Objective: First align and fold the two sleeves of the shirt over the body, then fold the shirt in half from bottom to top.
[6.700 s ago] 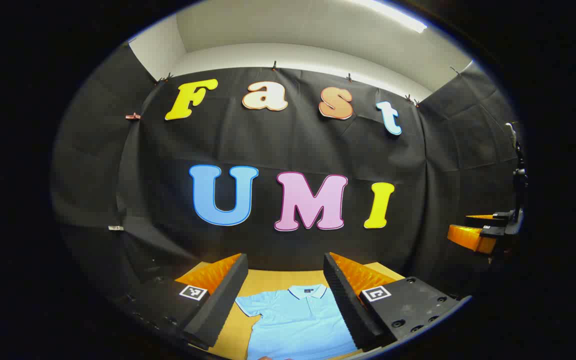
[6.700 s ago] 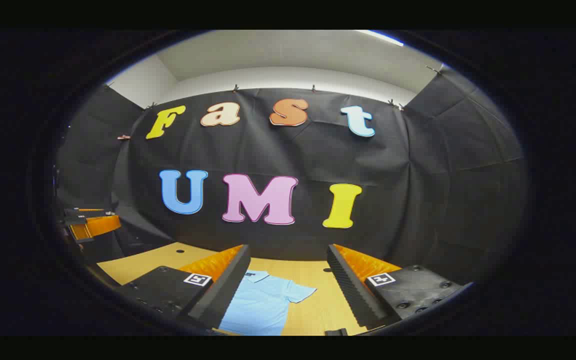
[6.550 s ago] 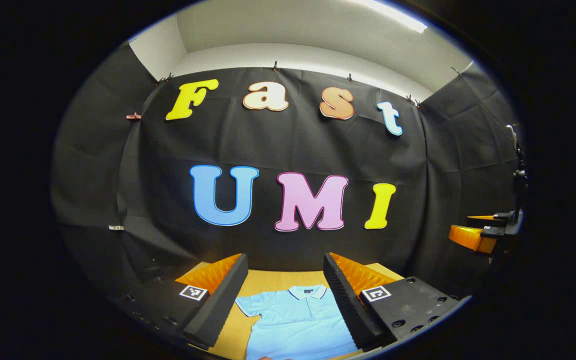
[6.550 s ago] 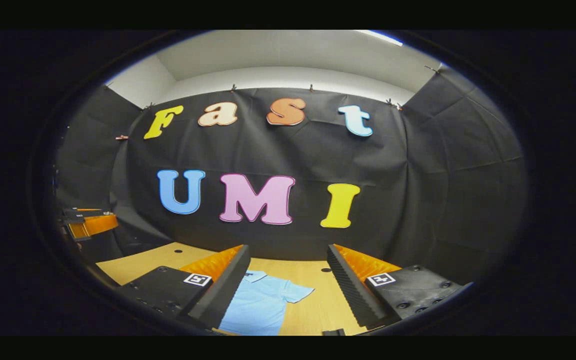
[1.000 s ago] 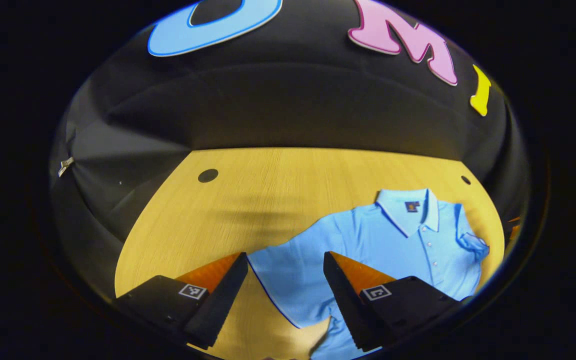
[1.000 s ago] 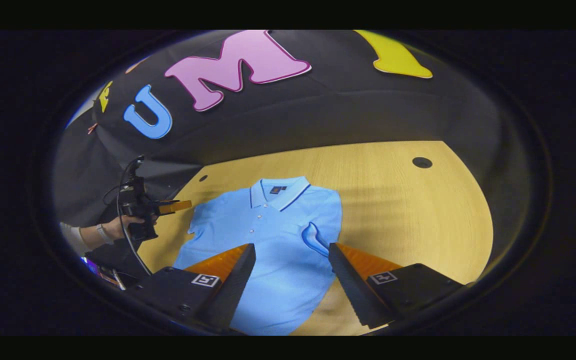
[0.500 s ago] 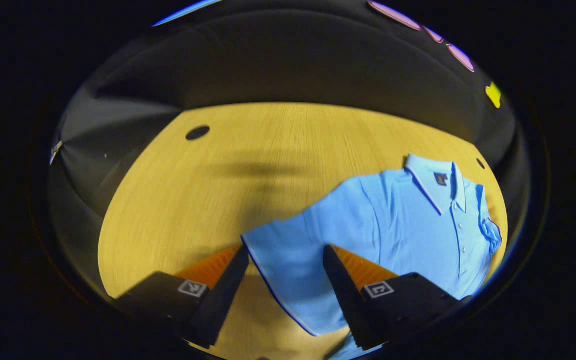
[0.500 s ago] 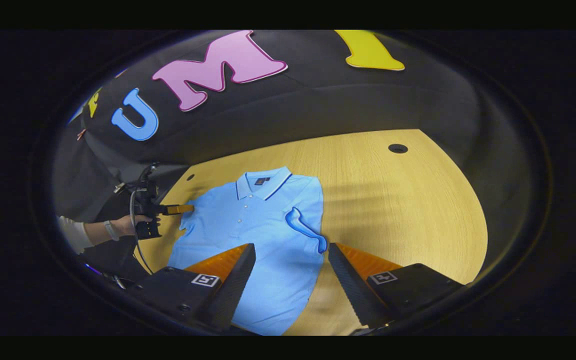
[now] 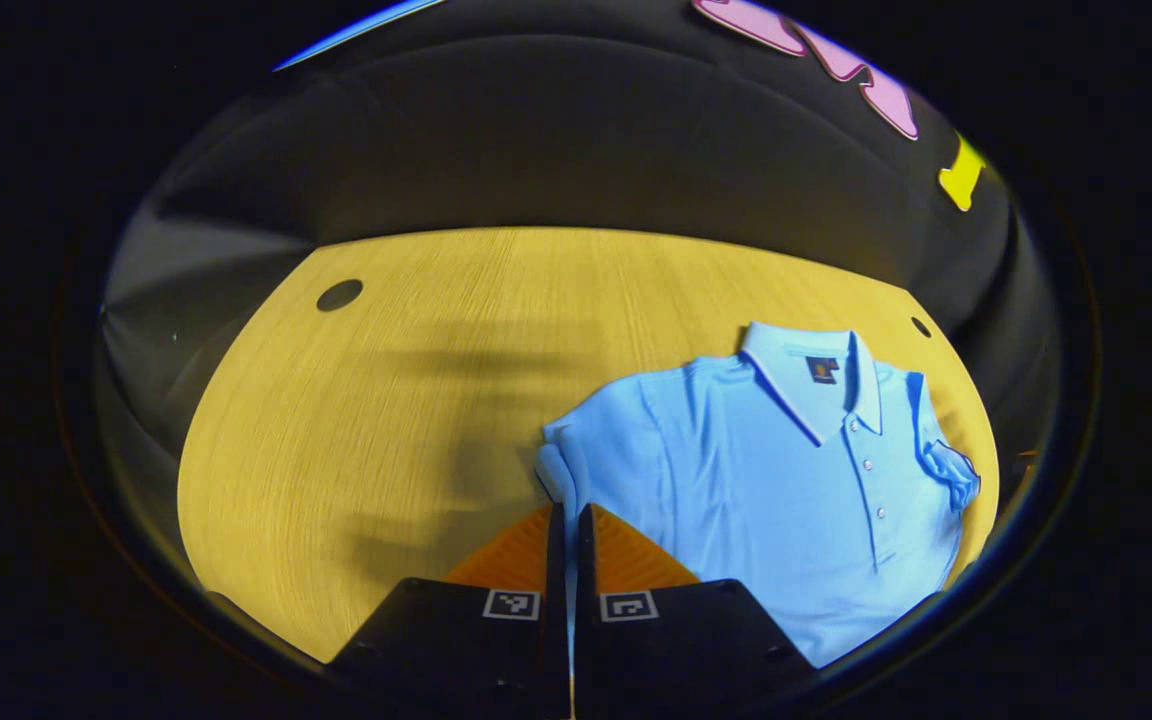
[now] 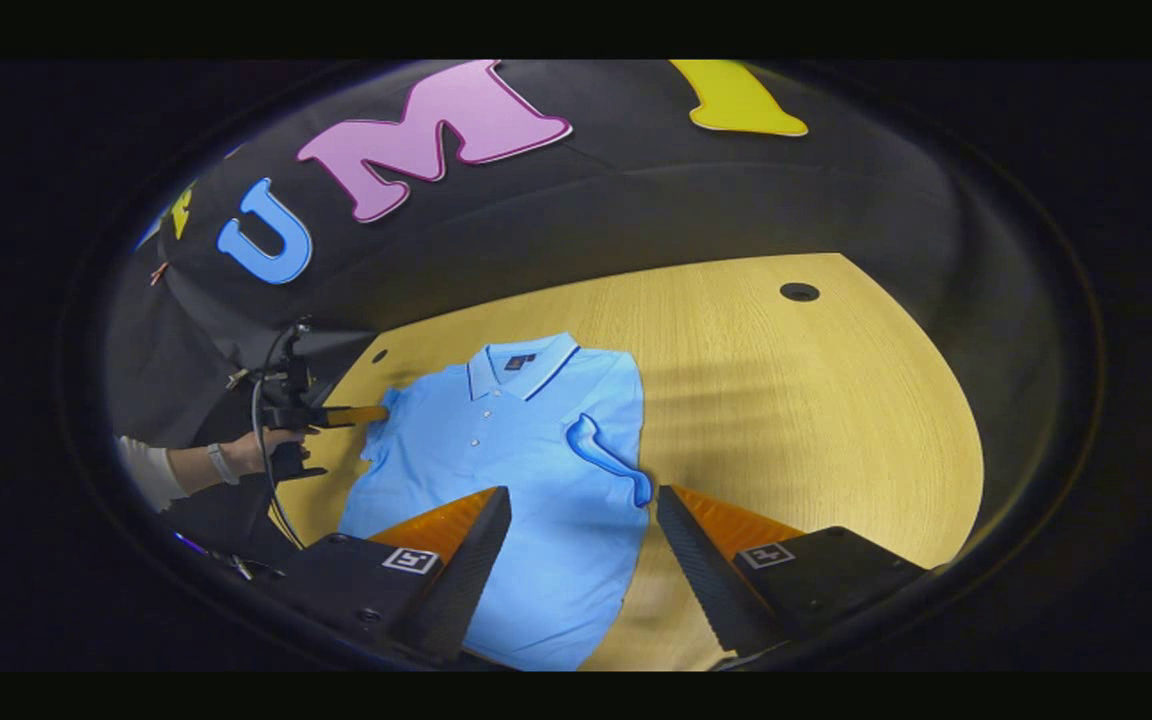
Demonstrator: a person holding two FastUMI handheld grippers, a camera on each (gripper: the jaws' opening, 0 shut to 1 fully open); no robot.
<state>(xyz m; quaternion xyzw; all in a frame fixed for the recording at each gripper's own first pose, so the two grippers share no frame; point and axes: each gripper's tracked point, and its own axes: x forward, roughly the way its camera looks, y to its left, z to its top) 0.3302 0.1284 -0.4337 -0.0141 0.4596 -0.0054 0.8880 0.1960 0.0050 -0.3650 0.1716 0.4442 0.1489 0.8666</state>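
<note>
Blue shirt (image 9: 766,480) flat on tabletop (image 9: 386,400), collar far side. Left gripper (image 9: 568,525) pinched tight on left sleeve (image 9: 558,465) edge, cloth bunched there. Right gripper (image 10: 581,545) wide apart, up over shirt, holding nothing. Right sleeve (image 10: 604,452) folded over body. Hand (image 10: 254,452) holding left gripper, seen in right gripper view.
</note>
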